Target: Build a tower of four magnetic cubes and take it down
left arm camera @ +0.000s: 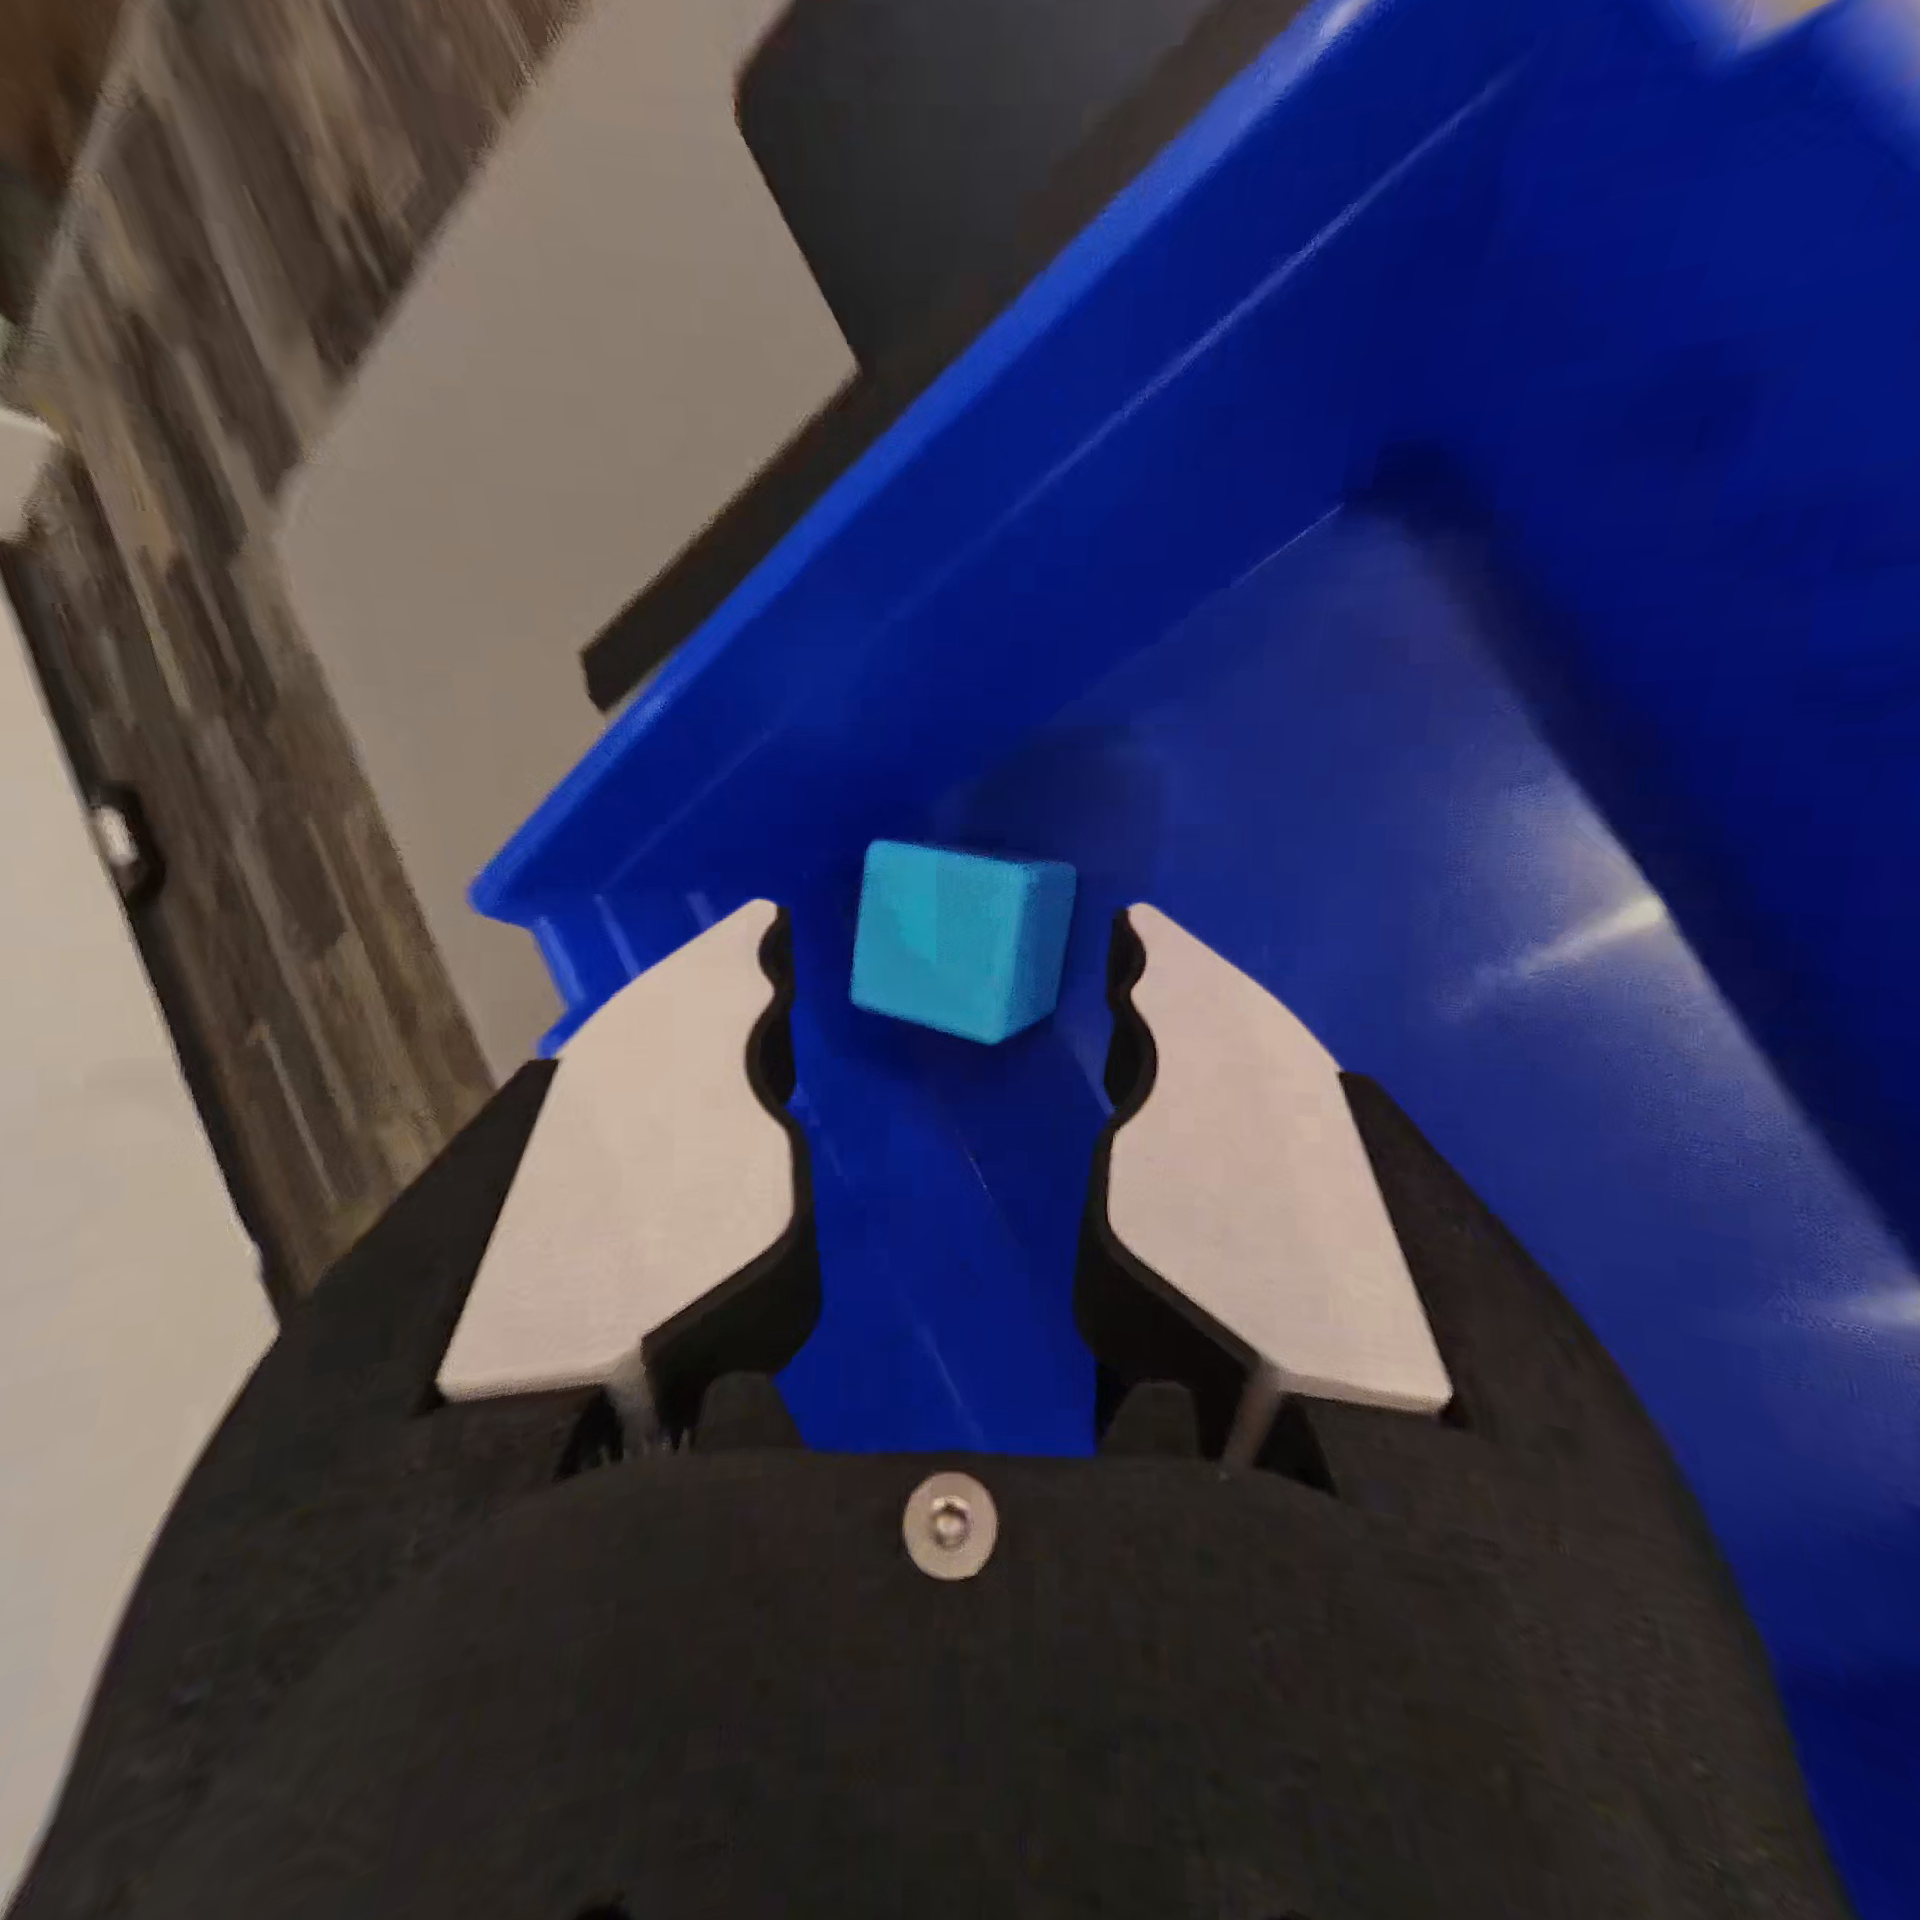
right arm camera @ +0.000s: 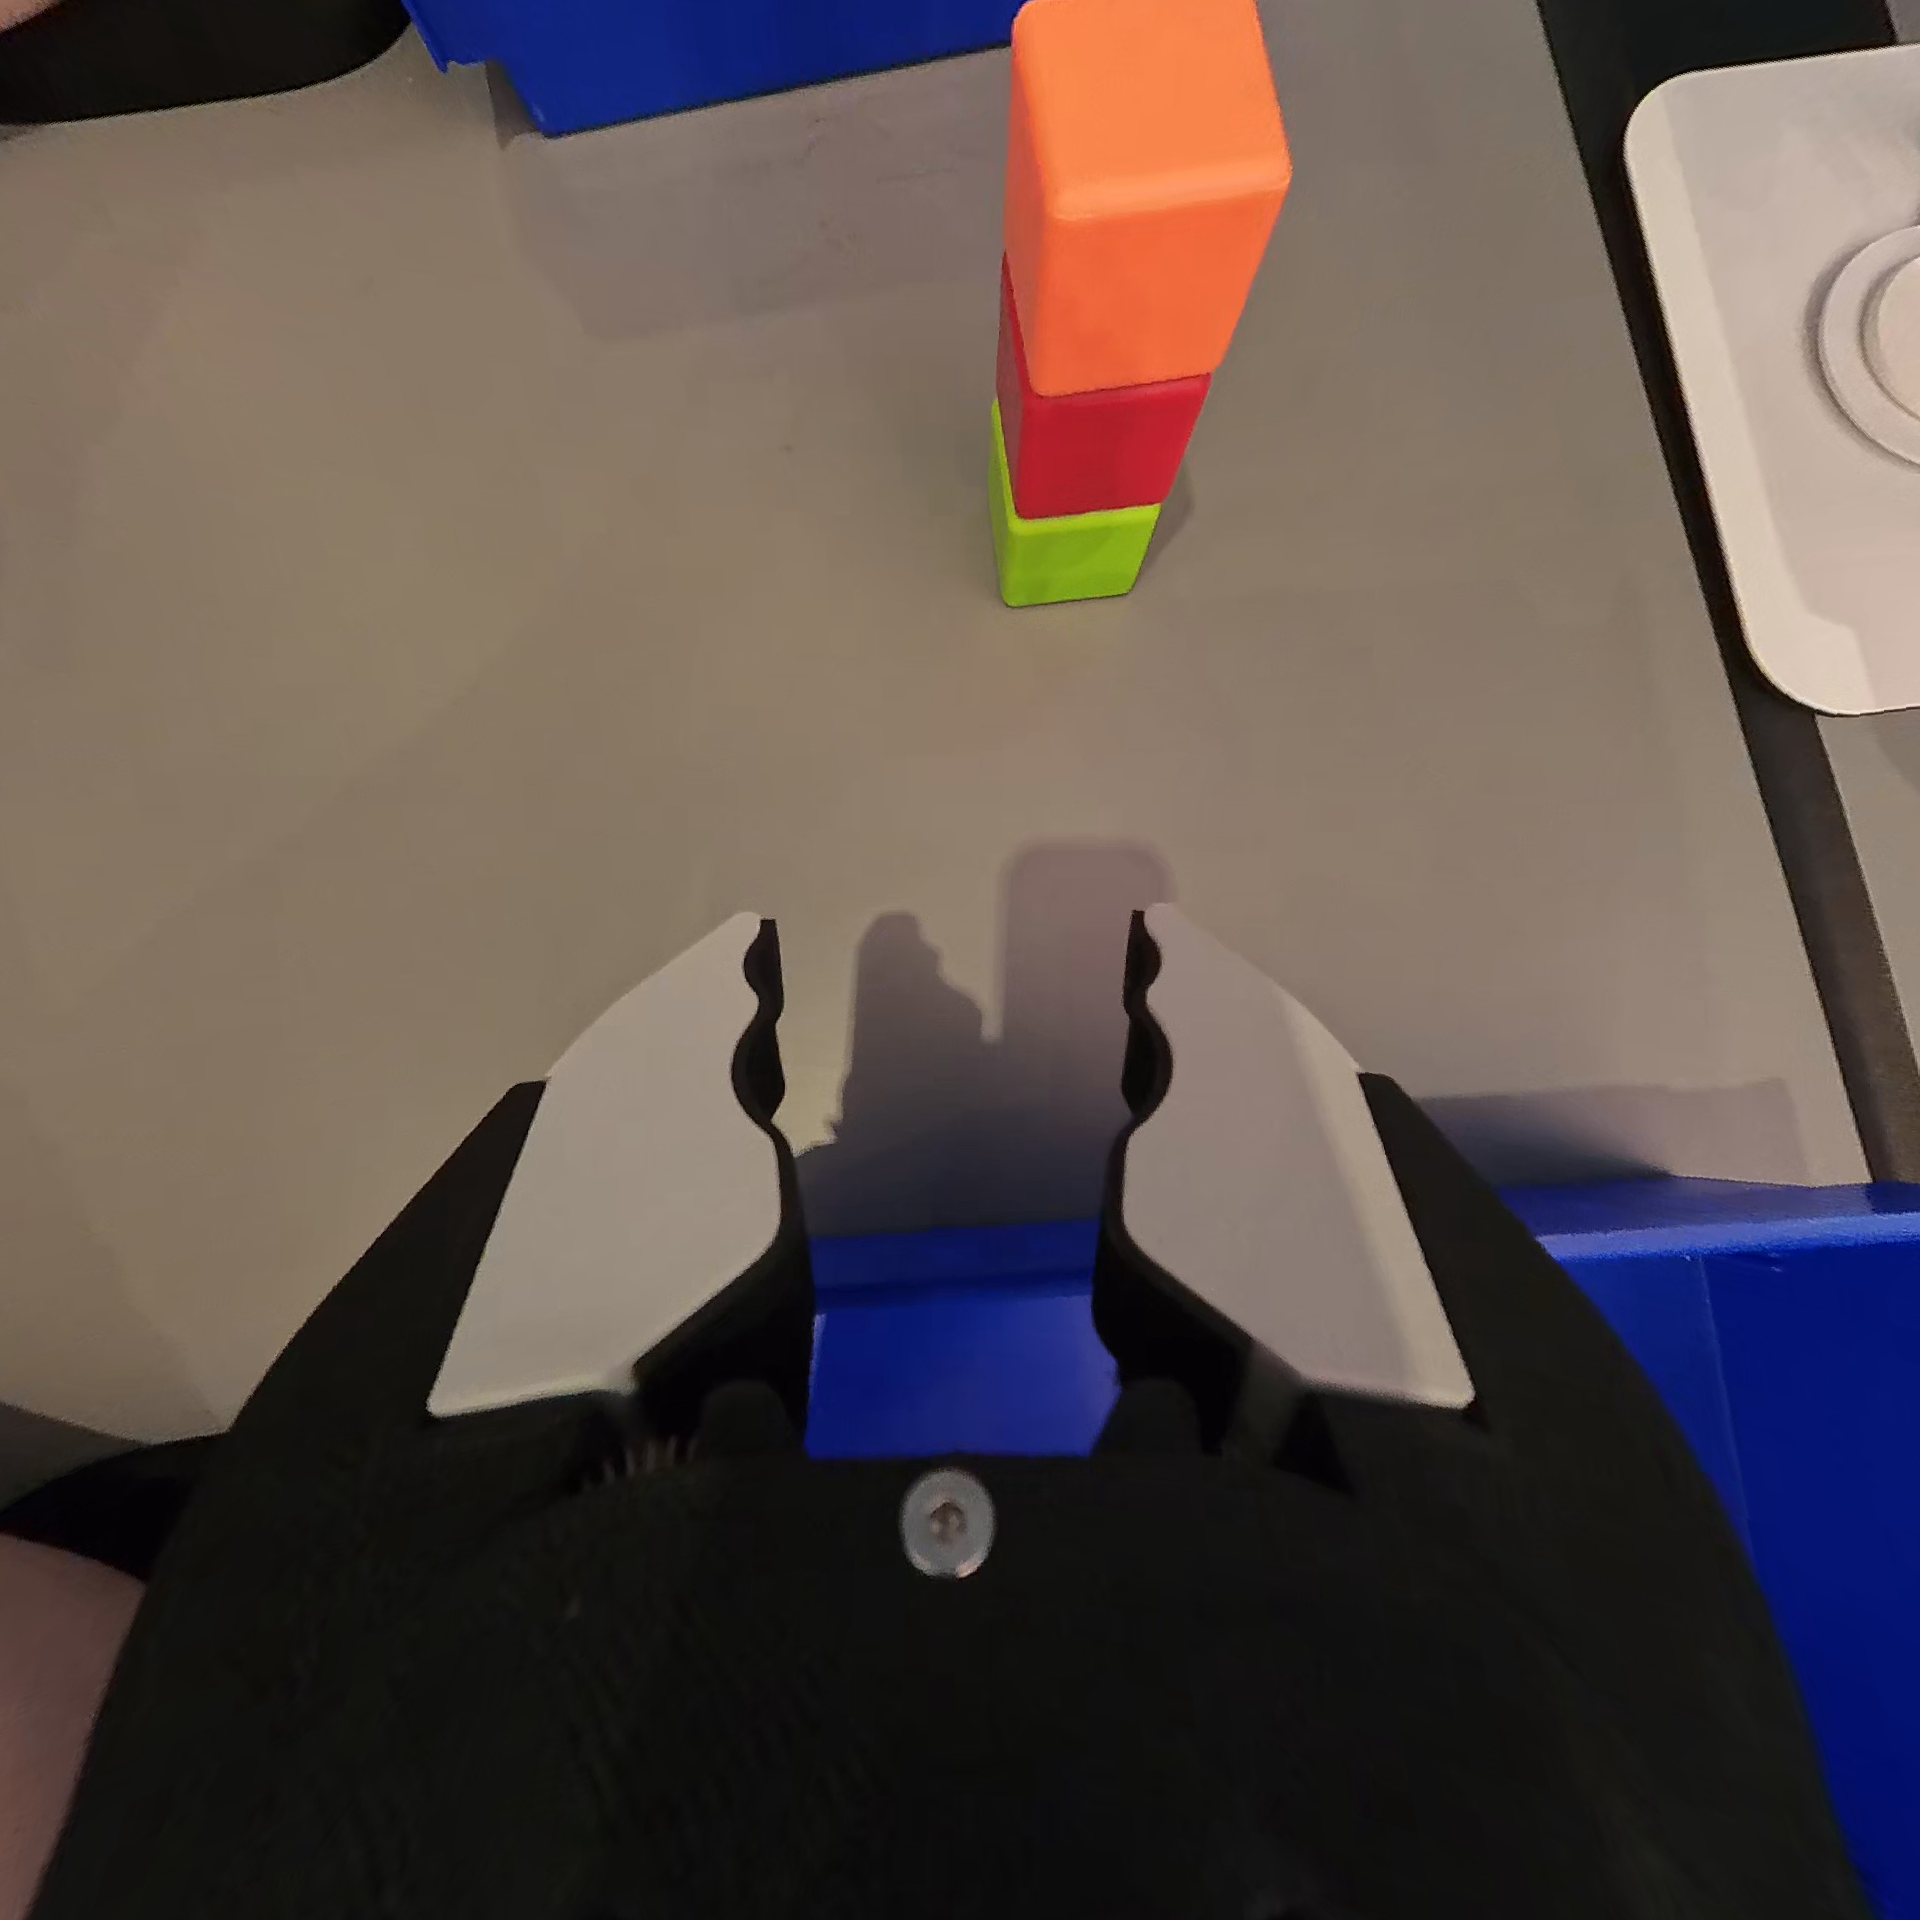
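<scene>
I'm working over a smooth grey table [right arm camera: 416, 623], and I take the stack of three cubes as my landmark: the green cube [right arm camera: 1075, 556] sits on the table, the red cube [right arm camera: 1101, 442] on it, the orange cube [right arm camera: 1138, 197] on top, all upright and touching. To the right of the stack, past the table's dark edge, lies a pale grey tray [right arm camera: 1745, 364] with a round raised part; it runs out of frame. Beyond the stack and to its left I see the corner of a blue bin [right arm camera: 675, 62], cut off at the top. On the near side of the stack, under my right gripper [right arm camera: 951, 935], is another blue bin wall [right arm camera: 1714, 1299].

The left wrist view is tilted and smeared by motion; the striped brown and grey area at its left I cannot make out. There a light blue cube [left arm camera: 961, 940] lies inside a blue bin [left arm camera: 1351, 727], far from the stack.

My left gripper [left arm camera: 951, 925] points down into that bin with its fingers spread on either side of the light blue cube, apparently clear of it. My right gripper hovers over the table, aimed toward the stack but well short of it, fingers apart and empty.
</scene>
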A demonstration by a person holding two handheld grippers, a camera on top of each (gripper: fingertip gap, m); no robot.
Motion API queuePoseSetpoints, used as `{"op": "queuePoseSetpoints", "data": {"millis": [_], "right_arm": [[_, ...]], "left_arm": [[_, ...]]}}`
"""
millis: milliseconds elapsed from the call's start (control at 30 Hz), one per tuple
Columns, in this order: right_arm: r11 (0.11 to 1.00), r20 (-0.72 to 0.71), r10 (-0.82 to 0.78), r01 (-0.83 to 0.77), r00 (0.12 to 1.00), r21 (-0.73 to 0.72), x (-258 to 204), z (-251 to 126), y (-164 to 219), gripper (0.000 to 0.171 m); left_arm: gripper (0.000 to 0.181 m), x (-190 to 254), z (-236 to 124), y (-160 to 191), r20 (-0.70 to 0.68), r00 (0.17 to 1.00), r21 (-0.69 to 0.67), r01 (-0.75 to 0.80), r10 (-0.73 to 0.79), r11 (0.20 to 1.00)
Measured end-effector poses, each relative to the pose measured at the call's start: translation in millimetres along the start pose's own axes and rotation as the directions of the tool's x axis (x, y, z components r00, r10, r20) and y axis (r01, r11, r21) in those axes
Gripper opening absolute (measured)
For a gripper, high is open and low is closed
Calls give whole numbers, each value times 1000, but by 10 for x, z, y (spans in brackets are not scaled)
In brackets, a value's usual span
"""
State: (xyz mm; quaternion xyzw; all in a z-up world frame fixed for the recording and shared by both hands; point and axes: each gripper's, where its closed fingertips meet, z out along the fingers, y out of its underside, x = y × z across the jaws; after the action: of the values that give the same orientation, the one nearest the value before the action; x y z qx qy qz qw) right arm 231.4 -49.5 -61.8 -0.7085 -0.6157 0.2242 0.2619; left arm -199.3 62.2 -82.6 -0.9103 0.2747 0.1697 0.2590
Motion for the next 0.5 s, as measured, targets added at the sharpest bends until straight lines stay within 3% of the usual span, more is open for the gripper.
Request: {"op": "queuePoseSetpoints", "data": {"millis": [100,500], "right_arm": [[1000,6,1,-1,1000,-4,-11,7,5,65],[1000,33,-5,6,999,-28,-63,60,16,65]], "left_arm": [[66,-34,252,93,-22,999,-47,23,-24,999],[78,-42,530,343,18,991,-235,-124,132,964]]}}
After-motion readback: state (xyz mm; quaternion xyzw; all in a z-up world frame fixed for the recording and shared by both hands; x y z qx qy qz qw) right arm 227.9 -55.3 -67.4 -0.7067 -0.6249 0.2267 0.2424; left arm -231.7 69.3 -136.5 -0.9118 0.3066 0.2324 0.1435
